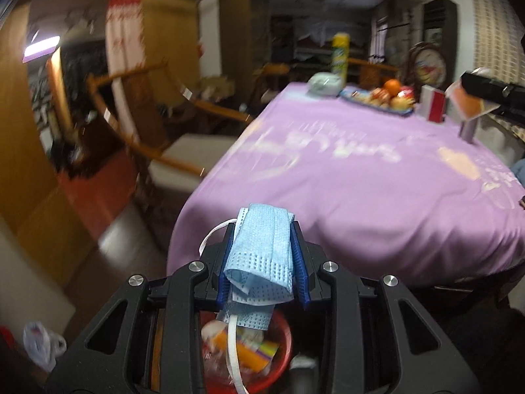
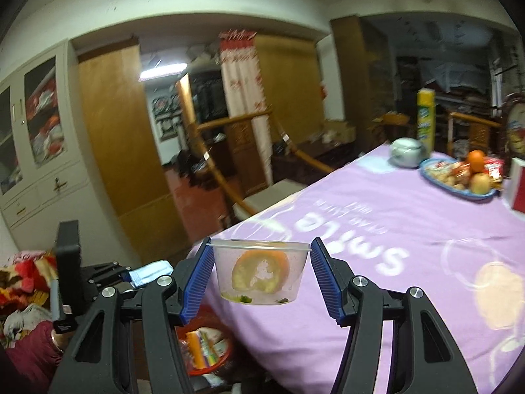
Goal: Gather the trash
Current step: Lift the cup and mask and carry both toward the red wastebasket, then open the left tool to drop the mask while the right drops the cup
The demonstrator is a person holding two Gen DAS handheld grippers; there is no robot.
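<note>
Mask (image 1: pixel 259 249) | left tongs (image 1: pixel 262 256) grip it above bin (image 1: pixel 279 358) | right tongs (image 2: pixel 259 272) clamp cup (image 2: pixel 259 271)

The right gripper (image 2: pixel 261 275) holds a clear plastic cup (image 2: pixel 259 271) between its 2 blue pads (image 2: pixel 197 279), which press on the cup's rim from either side. Inside the cup lie an orange peel (image 2: pixel 261 271) and some green scraps at the bottom. Below the jaws, to the left, stands a red bin (image 2: pixel 205 348) with colourful wrappers in it. Left of the jaws, the left gripper (image 2: pixel 149 274) clamps a blue face mask (image 2: pixel 151 272). Beyond and right of the jaws spreads a table under a purple cloth (image 2: pixel 410 229), and far off to the right sits a blue fruit plate (image 2: pixel 459 177), with a yellow spray can (image 2: pixel 426 115) behind it.
</note>
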